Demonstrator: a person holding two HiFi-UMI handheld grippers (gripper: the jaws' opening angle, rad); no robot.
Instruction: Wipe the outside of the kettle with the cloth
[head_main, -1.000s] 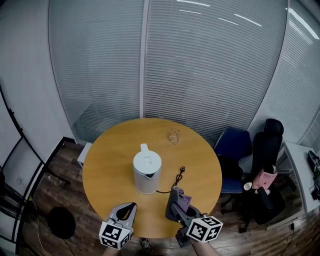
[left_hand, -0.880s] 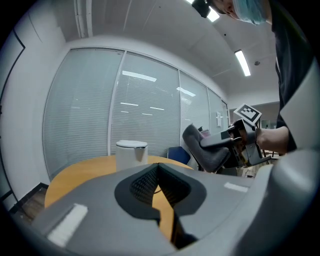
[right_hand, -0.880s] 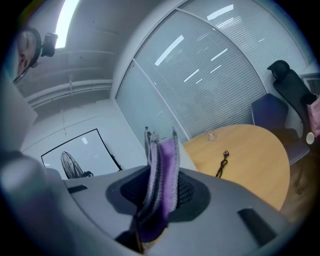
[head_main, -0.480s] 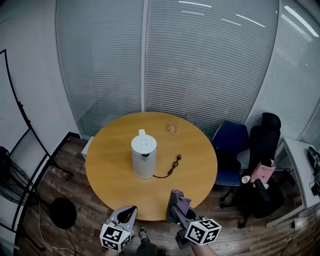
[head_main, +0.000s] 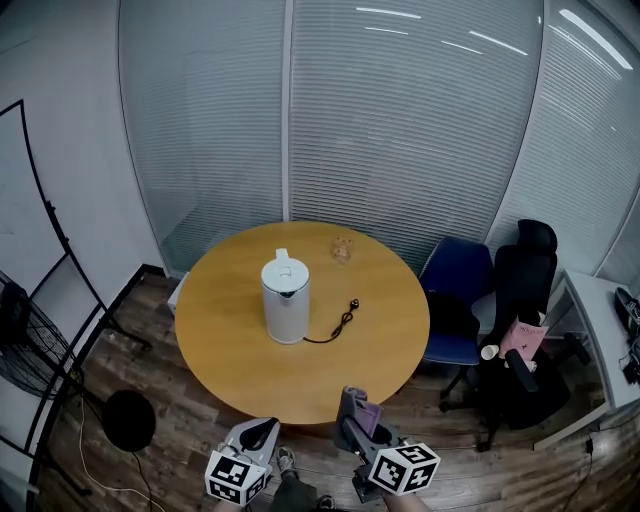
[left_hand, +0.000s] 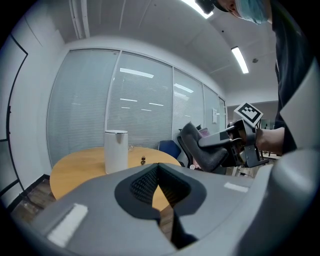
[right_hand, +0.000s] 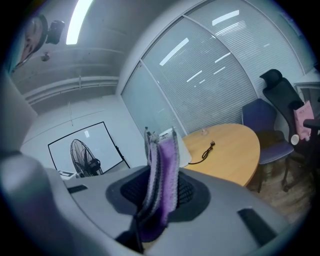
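backing away from the table (head_main: 390, 350), the person now holds both grippers off its near edge, where 1 second ago they hung over the wood. the kettle (head_main: 285, 298) stands upright near the table's middle, well apart from them, with its cord (head_main: 335, 325) trailing right. the right gripper (head_main: 352, 402) is clamped on the purple cloth (head_main: 368, 411). the left gripper (head_main: 262, 428) has its jaws together on nothing. wiping looks not yet begun, and the person likely has to step close again first.
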